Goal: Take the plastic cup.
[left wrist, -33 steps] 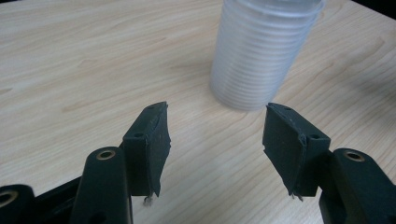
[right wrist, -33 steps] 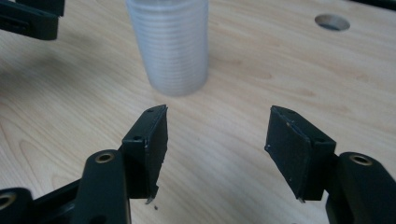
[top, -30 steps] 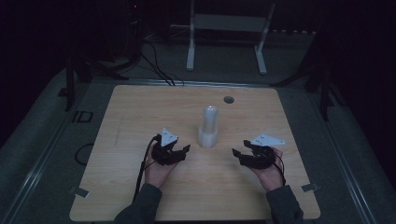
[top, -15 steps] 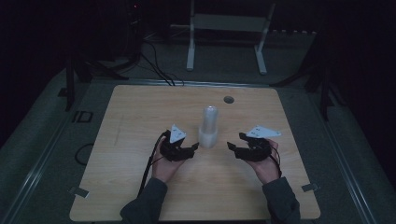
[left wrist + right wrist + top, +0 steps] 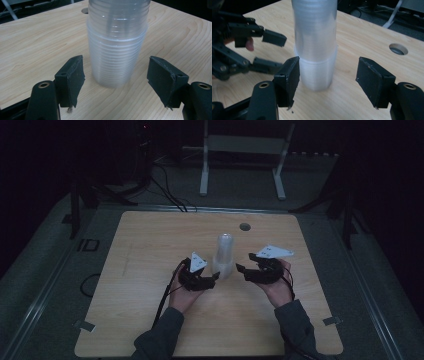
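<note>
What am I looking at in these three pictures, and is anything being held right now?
A person sits at a wooden table and holds a hand-held gripper in each hand: two black jaws worked by hand, no robot arm. The high view looks down from above; the left hand-held gripper and the right hand-held gripper point at a stack of clear plastic cups standing upright between them. The other two pictures come from cameras riding on each tool, looking along its own jaws. In both, the jaws stand open on either side of the stack, apart from it, so nothing is held. A round hole sits in the table behind the cups.
</note>
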`<action>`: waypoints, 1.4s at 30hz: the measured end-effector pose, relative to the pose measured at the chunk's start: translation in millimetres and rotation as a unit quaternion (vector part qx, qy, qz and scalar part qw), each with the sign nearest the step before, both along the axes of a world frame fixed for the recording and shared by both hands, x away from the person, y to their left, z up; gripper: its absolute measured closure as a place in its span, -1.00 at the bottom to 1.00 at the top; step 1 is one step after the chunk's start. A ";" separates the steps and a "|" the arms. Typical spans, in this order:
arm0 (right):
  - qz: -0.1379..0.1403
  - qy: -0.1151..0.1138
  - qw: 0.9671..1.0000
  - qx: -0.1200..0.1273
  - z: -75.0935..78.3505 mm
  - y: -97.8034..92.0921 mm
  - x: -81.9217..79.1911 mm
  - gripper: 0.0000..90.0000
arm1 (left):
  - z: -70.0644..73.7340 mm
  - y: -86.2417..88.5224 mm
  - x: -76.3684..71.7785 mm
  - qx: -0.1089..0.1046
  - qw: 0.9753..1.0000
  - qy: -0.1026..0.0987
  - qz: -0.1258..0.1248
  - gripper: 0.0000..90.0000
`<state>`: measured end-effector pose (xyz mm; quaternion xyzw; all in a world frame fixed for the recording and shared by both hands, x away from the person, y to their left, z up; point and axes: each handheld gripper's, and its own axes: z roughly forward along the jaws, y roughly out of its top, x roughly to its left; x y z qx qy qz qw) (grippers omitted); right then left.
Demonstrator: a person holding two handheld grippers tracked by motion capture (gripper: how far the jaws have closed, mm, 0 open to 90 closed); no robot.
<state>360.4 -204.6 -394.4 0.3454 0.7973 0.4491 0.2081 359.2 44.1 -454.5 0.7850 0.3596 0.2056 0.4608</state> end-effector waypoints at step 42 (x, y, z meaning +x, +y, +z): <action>0.011 -0.007 1.000 0.022 20.6 43.3 35.3 -0.34 | -10.7 -19.0 28.3 -0.059 0.998 -0.002 0.004 -0.50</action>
